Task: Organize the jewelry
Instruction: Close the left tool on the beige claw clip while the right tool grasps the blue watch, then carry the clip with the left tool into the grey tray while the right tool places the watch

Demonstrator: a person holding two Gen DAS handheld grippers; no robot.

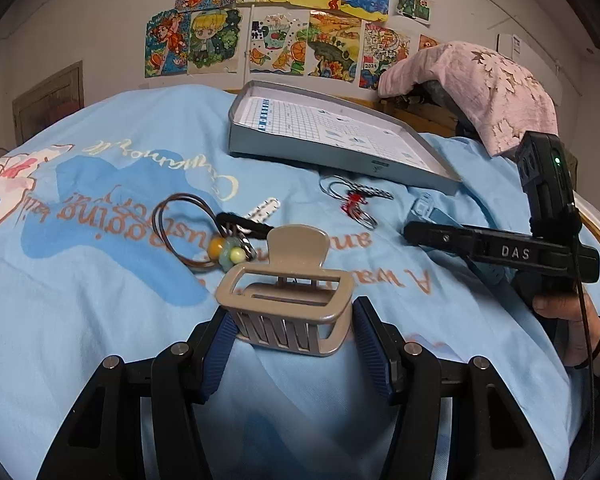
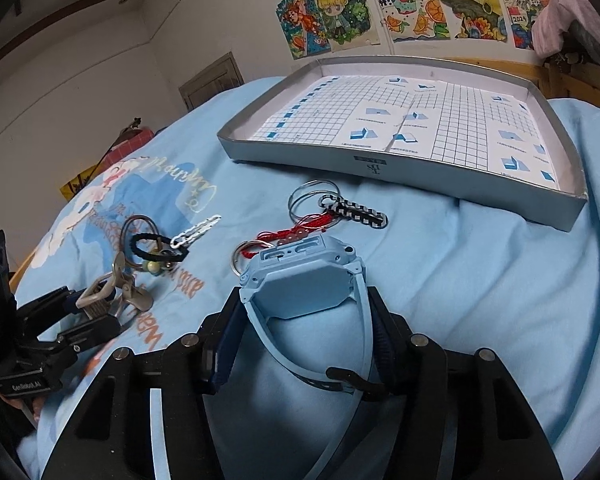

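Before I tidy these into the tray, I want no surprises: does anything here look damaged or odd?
One thing: the paper liner in the grey tray is split, one edge lifted. The blue watch lies face down in the right gripper. Otherwise the hair clip and key rings look intact.

A beige hair claw (image 1: pixel 288 304) is held between the blue pads (image 1: pixel 370 336) of the left gripper (image 1: pixel 290 334) over the blue bedspread (image 1: pixel 100 288), with a grey tray (image 1: pixel 300 152) seen beyond and the right gripper (image 1: pixel 416 232) at right.
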